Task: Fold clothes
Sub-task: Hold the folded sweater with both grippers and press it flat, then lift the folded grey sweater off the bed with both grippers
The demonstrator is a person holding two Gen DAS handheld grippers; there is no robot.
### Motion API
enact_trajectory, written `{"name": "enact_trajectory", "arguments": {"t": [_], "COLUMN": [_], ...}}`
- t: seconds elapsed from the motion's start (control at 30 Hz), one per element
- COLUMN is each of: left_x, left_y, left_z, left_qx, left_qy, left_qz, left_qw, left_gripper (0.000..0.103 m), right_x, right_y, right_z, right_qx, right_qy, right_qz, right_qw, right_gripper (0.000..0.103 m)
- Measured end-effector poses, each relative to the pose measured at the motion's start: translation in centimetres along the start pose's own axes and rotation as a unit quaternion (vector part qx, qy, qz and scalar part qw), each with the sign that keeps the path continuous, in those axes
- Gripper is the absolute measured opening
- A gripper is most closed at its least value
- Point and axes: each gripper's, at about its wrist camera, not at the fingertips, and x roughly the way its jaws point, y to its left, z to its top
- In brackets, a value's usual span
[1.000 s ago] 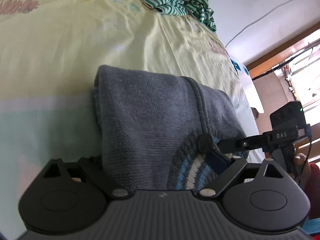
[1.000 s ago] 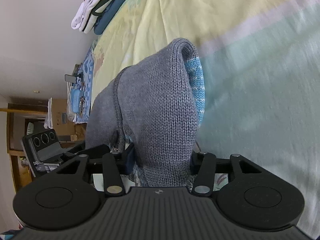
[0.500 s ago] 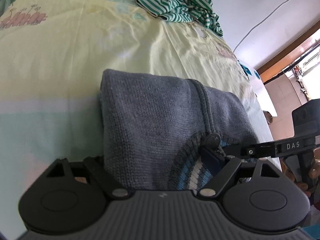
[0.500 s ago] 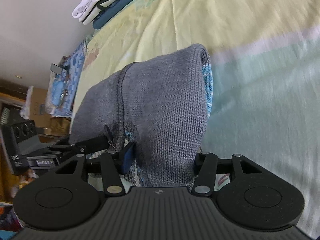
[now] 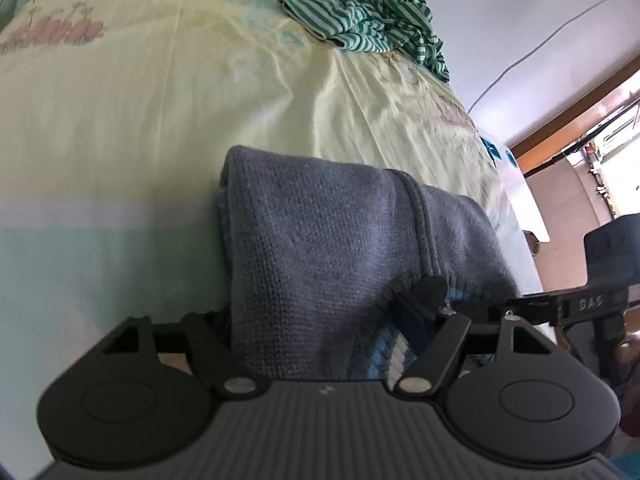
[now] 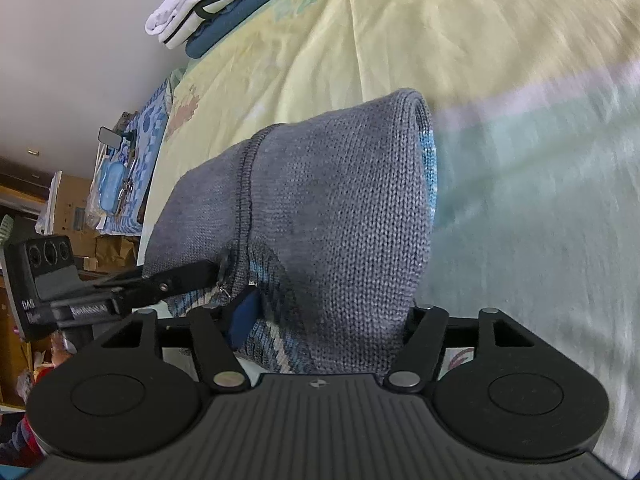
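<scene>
A folded grey knit sweater (image 5: 320, 248) with blue and white stripes inside lies on the yellow and green bed sheet (image 5: 160, 120). Its near edge fills the gap of my left gripper (image 5: 320, 320), whose jaws are closing on the fabric. My right gripper (image 6: 330, 320) has the same sweater (image 6: 340, 208) between its jaws, which are opening; its blue pad (image 6: 244, 316) still touches the striped part. Each gripper's far finger is hidden behind the knit. The right gripper's body (image 5: 580, 304) shows at the right of the left wrist view, the left one (image 6: 48, 280) at the left of the right wrist view.
A crumpled green-and-white striped garment (image 5: 372, 28) lies at the far end of the bed. A stack of folded white and blue clothes (image 6: 208, 8) sits by the wall. A blue patterned cloth with small items (image 6: 128, 168) lies beyond the bed's edge.
The right gripper's jaws have spread wider around the sweater and it has rolled and shifted a little. The left jaws have narrowed on the fabric. The sweater stays between both.
</scene>
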Motion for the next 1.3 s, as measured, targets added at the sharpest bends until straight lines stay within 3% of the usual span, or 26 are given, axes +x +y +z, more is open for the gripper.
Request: {"name": "enact_trajectory", "arguments": {"t": [0.1, 0.23, 0.3, 0.33, 0.47, 0.63, 0.73, 0.8, 0.9, 0.97, 1.03, 1.07, 1.1, 1.2, 1.3], "left_x": [-0.1, -0.1, -0.1, -0.1, 0.0, 0.1, 0.3, 0.8, 1.5, 1.5, 0.8, 0.4, 0.1, -0.1, 0.0], "left_y": [-0.8, -0.8, -0.8, -0.8, -0.8, -1.0, -1.2, -1.6, -3.0, -3.4, -2.2, -1.5, -0.7, 0.5, -0.4], "left_z": [-0.8, -0.8, -0.8, -0.8, -0.8, -0.8, -0.6, -0.4, -0.4, -0.9, -0.9, -0.8, -0.7, -0.6, -0.6], "left_qx": [0.019, 0.014, 0.012, 0.011, 0.006, 0.012, 0.018, 0.021, 0.042, 0.053, 0.035, 0.022, 0.005, -0.015, 0.003], "left_qy": [-0.017, -0.018, -0.018, -0.019, -0.019, -0.016, -0.010, 0.000, 0.008, 0.000, -0.009, -0.012, -0.013, -0.016, -0.015], "left_qz": [0.021, 0.017, 0.014, 0.013, 0.006, 0.001, -0.006, -0.017, -0.004, 0.004, -0.004, -0.007, -0.012, -0.031, -0.018], "left_qw": [0.9995, 0.9996, 0.9997, 0.9997, 0.9998, 0.9998, 0.9998, 0.9996, 0.9991, 0.9986, 0.9993, 0.9997, 0.9998, 0.9993, 0.9997], "left_gripper": [0.074, 0.074, 0.071, 0.070, 0.062, 0.061, 0.070, 0.100, 0.101, 0.096, 0.081, 0.066, 0.058, 0.057, 0.060], "right_x": [0.0, 0.1, 0.1, 0.1, -0.3, -0.5, -0.5, -0.6, -0.7, -0.6, -0.6, -0.6, -0.6, -0.7, -0.7], "right_y": [-0.2, 0.0, 0.0, 0.0, -1.5, -2.3, -2.0, -1.9, -1.3, -1.2, -1.5, -1.9, -2.3, -2.8, -2.4], "right_z": [-0.1, -0.1, -0.1, 0.0, 0.3, 0.2, 0.3, 0.2, -0.1, -0.2, -0.2, -0.2, -0.3, -0.2, 0.0], "right_qx": [0.006, 0.006, 0.002, 0.000, 0.030, 0.053, 0.052, 0.048, 0.032, 0.027, 0.029, 0.036, 0.044, 0.053, 0.049], "right_qy": [-0.005, -0.006, -0.005, -0.004, 0.002, 0.007, 0.009, 0.008, -0.004, -0.009, -0.013, -0.014, -0.015, -0.014, -0.008], "right_qz": [0.011, 0.022, 0.025, 0.026, 0.028, 0.044, 0.041, 0.037, 0.023, 0.017, 0.020, 0.027, 0.033, 0.044, 0.038], "right_qw": [1.000, 1.000, 1.000, 1.000, 0.999, 0.998, 0.998, 0.998, 0.999, 0.999, 0.999, 0.999, 0.998, 0.998, 0.998], "right_gripper": [0.073, 0.082, 0.082, 0.080, 0.054, 0.051, 0.055, 0.055, 0.055, 0.054, 0.052, 0.049, 0.048, 0.047, 0.048]}}
